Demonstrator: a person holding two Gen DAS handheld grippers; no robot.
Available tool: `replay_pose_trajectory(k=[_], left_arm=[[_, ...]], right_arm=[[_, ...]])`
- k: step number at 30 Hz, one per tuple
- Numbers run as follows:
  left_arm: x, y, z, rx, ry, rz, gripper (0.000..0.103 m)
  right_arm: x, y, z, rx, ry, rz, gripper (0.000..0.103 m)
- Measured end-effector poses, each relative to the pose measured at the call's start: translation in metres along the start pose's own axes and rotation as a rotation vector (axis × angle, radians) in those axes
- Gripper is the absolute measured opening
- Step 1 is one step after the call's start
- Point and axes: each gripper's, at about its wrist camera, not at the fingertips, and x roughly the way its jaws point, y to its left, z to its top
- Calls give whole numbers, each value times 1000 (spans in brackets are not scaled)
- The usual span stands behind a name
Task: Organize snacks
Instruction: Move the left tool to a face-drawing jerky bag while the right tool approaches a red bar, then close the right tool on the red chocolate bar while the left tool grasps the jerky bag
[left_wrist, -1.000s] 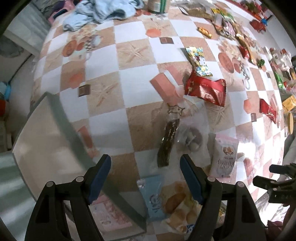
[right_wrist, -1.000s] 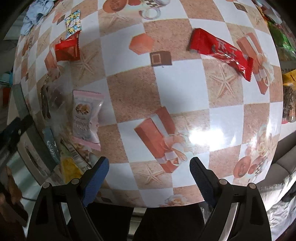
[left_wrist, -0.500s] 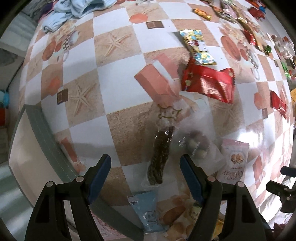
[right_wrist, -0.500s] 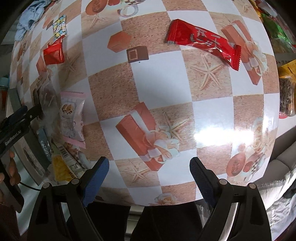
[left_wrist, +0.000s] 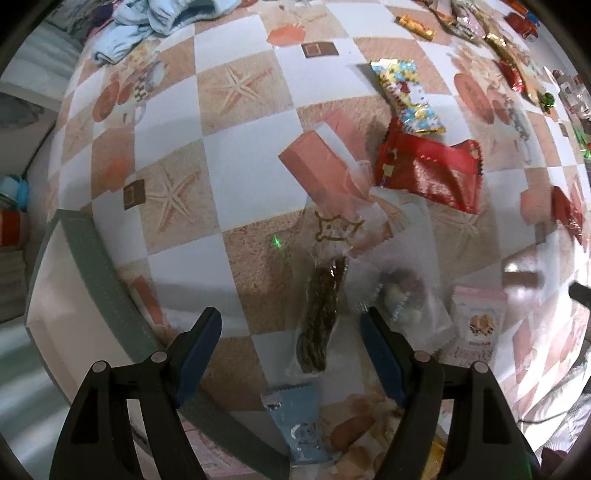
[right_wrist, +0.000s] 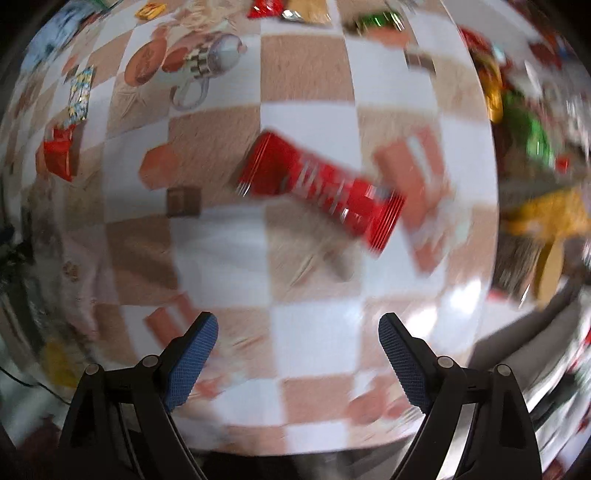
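Left gripper (left_wrist: 290, 345), right gripper (right_wrist: 297, 349) – both jaws wide, empty; one red wrapper (right_wrist: 319, 190) ahead.

Bright indoor light, fisheye-warped edges, right wrist view heavily motion-blurred.

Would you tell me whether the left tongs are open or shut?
Open: the left tongs stand wide apart above the dark snack bar, gripping nothing.

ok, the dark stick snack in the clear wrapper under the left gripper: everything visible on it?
The dark snack stick is a long, brown, rough-textured bar sealed in a clear wrapper with a gold outline figure printed near its far end. It lies flat on the checkered tablecloth, pointing away from the camera, between the open left gripper fingers, untouched. Another clear packet borders it.
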Motion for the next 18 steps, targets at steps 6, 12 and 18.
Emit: replay_pose_trajectory(k=[6, 12, 18], left_arm=[[-10, -2, -3, -6, -12, -7, 80], [-4, -10, 0, 10, -4, 3, 80], [10, -19, 5, 26, 22, 8, 80]], right_arm=[[6, 2, 30, -196, -31, -64, 90], [12, 2, 54, -285, -53, -19, 91], [8, 3, 64, -277, -60, 31, 91]])
